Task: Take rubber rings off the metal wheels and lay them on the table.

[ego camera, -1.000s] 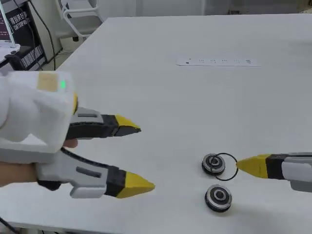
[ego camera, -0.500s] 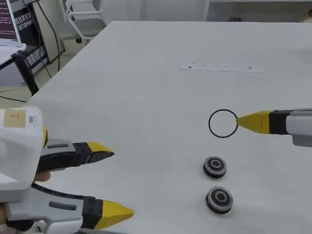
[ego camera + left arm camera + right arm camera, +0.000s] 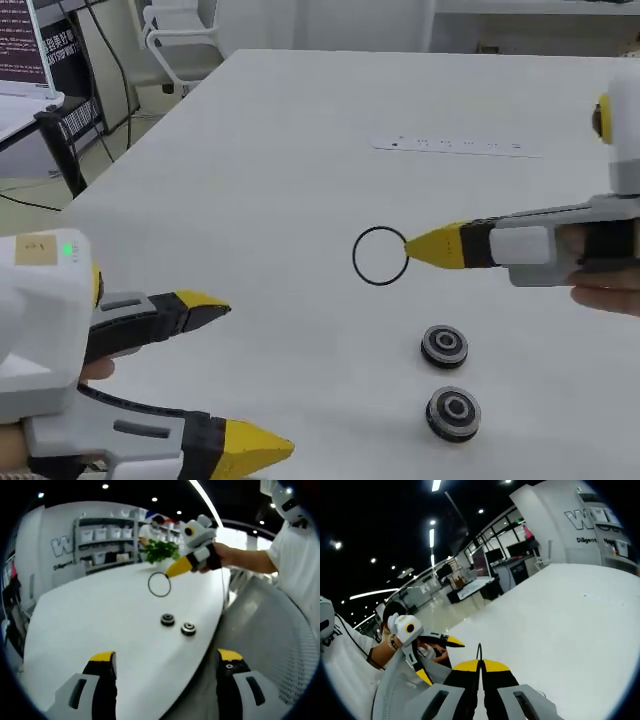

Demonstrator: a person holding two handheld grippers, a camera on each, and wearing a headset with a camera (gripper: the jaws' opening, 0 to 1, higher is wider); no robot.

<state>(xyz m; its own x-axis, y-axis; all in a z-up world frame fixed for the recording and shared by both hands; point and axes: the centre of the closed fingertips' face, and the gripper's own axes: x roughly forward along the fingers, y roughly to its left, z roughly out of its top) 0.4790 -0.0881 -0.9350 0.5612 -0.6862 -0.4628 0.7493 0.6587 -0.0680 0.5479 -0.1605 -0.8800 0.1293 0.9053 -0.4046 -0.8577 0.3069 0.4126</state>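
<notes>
R tool [image 3: 409,246] pinches ring [image 3: 354,256]; right gripper view: edge-on.

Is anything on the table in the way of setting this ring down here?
Nothing visible: the white table below the black rubber ring in the right gripper is bare; both metal wheels lie apart, nearer you.

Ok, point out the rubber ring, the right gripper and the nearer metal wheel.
rubber ring [image 3: 354,256]: head view, left arc.
right gripper [image 3: 409,245]: head view, closed yellow tips.
nearer metal wheel [image 3: 453,411]: head view, hub.

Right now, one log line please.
right gripper: shut on thin black rubber ring | left gripper: open | two metal wheels: on white table
</notes>
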